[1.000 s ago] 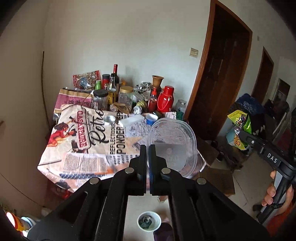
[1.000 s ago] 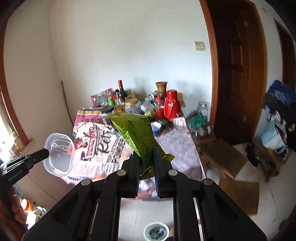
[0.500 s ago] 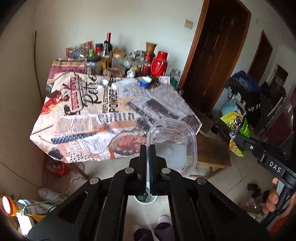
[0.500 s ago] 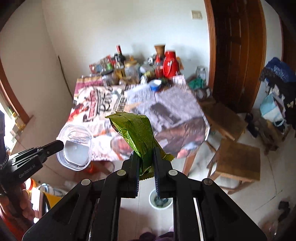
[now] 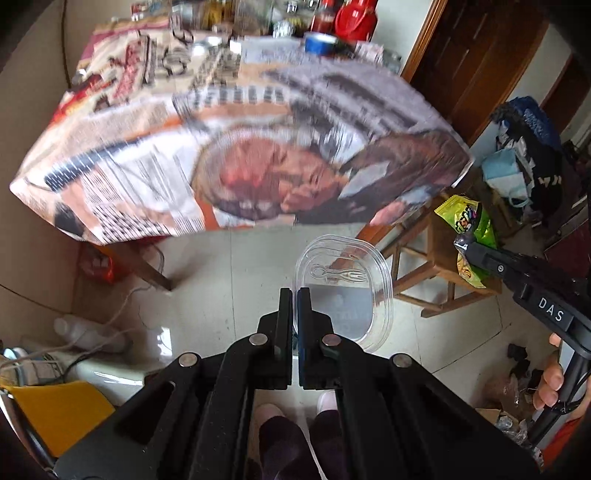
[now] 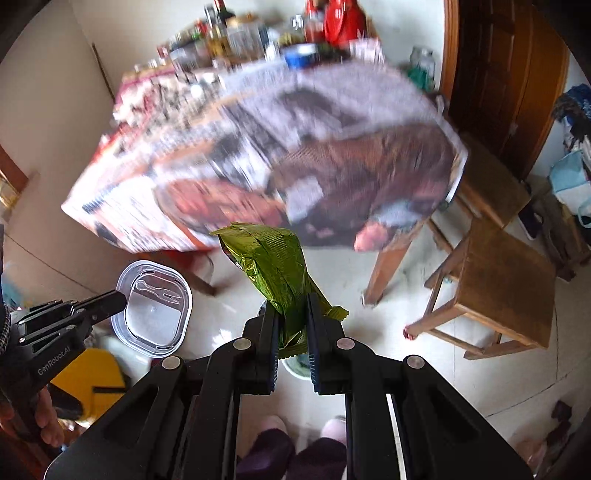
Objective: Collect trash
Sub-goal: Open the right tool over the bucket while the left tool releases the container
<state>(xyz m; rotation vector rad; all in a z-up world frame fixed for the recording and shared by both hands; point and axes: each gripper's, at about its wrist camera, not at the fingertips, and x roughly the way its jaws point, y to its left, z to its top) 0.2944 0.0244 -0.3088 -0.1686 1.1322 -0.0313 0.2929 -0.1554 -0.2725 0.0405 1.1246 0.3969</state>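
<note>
My left gripper (image 5: 294,295) is shut on the edge of a clear plastic container lid (image 5: 345,288), held upright above the tiled floor; the lid also shows in the right wrist view (image 6: 155,306) with the left gripper (image 6: 123,297). My right gripper (image 6: 291,301) is shut on a crumpled green snack wrapper (image 6: 273,266), which also shows in the left wrist view (image 5: 467,229) with the right gripper (image 5: 461,245). A small white bin (image 6: 295,365) sits on the floor, mostly hidden behind the right fingers.
A table with a printed cloth (image 5: 221,147) stands ahead, bottles and a red flask (image 5: 354,18) at its far edge. Wooden stools (image 6: 498,280) stand right of it. A yellow object (image 5: 59,410) and cables lie at the left. My feet (image 5: 295,435) are below.
Both grippers have tilted down and drawn back from the table. The table top has slid up in view and the floor fills the lower half. Both grips are unchanged.
</note>
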